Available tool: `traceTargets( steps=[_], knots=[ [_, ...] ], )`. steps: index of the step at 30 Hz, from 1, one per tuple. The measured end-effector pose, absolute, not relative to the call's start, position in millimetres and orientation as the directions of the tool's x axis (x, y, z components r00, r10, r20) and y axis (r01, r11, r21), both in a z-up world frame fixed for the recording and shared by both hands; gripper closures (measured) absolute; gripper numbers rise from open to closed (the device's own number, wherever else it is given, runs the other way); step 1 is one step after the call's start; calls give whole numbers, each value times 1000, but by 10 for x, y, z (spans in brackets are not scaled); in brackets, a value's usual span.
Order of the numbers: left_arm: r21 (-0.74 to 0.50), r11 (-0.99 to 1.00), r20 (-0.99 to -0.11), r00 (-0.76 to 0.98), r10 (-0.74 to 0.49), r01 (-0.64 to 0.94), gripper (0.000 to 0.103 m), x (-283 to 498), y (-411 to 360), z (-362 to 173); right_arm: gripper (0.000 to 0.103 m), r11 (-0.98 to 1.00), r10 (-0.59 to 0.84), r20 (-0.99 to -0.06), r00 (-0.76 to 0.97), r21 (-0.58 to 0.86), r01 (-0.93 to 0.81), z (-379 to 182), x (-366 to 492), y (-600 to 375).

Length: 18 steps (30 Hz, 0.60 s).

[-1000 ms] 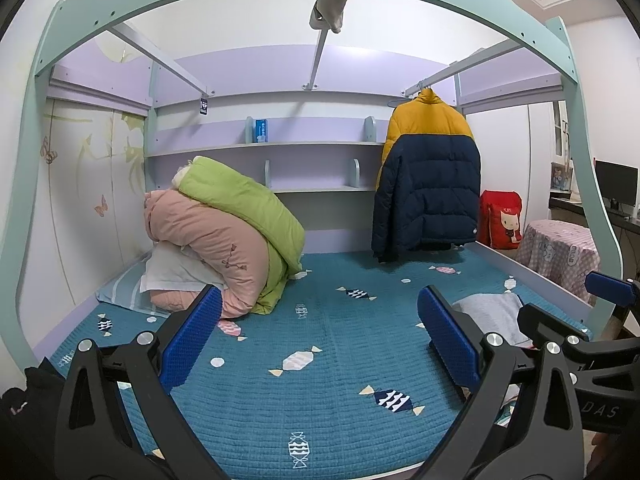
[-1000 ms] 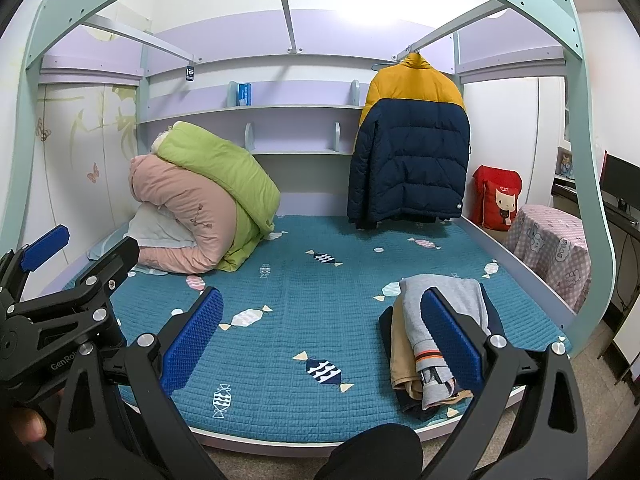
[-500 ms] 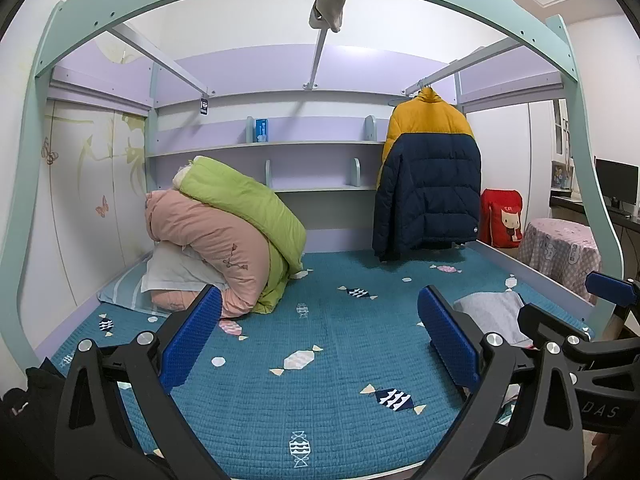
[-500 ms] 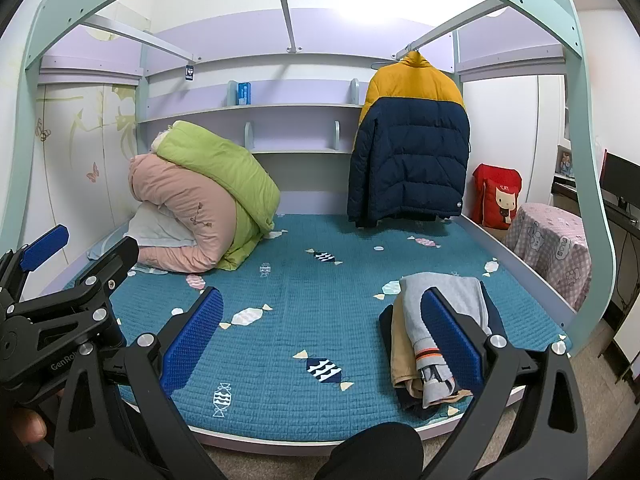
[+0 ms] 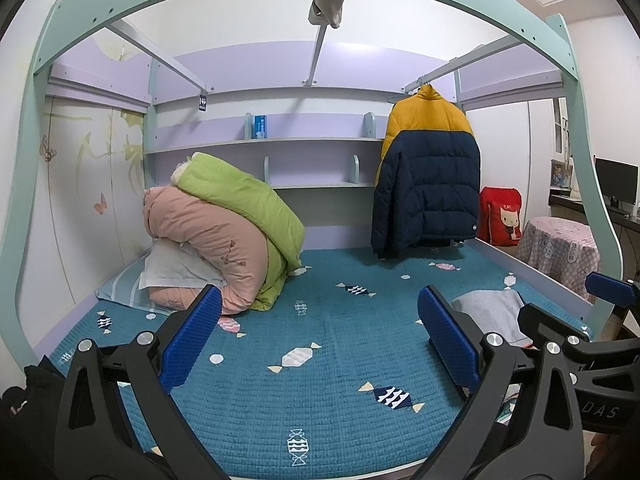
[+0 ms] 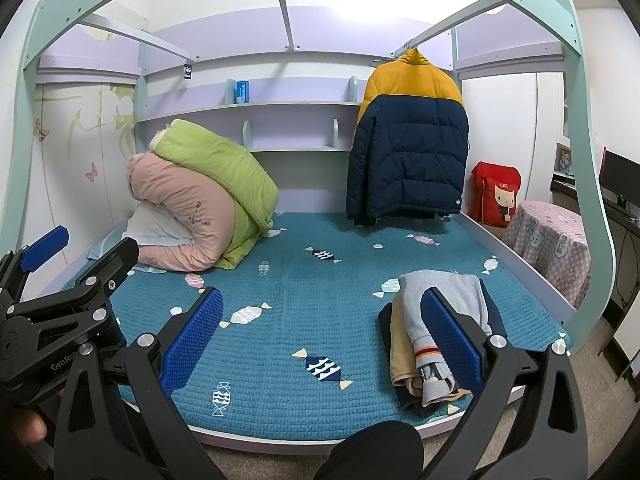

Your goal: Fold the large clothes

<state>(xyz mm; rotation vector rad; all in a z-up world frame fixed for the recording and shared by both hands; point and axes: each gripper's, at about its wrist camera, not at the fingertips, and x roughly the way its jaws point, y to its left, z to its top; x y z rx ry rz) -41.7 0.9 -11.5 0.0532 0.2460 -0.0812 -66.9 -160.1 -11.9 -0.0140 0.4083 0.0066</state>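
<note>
A yellow and navy puffer jacket (image 5: 426,184) (image 6: 408,140) hangs on a hanger from the bed frame's rail at the back right. A small pile of folded clothes (image 6: 436,332), grey on top with tan and navy beneath, lies at the bed's front right corner; its grey top (image 5: 486,312) shows in the left wrist view. My left gripper (image 5: 320,338) is open above the bed's front edge, holding nothing. My right gripper (image 6: 320,334) is open too, empty, with its right finger (image 6: 450,338) in front of the pile.
The teal quilted mattress (image 6: 320,280) fills the bed. Rolled pink and green duvets (image 6: 200,204) with a pillow sit at the back left. Shelves (image 6: 248,108) line the back wall. A red bag (image 6: 496,194) and a cloth-covered table (image 6: 548,244) stand right of the bed.
Both views have drifted very slightly; the grippers stay open and nothing on the bed has moved.
</note>
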Motion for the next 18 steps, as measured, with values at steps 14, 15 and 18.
traceTargets(
  steps=[14,15,18],
  knots=[
    [44,995,-250,966,-73,87,5,-399,29,-139,7,1000,7,-408,913,-10,-12,-123,-614,-1625],
    [45,995,-249,966,-72,86,5,-394,34,-148,7,1000,8,-408,913,-10,-13,-121,-605,-1631],
    [48,995,-249,966,-68,82,5,-379,46,-178,7,1000,7,-409,912,-10,-12,-122,-608,-1623]
  ],
)
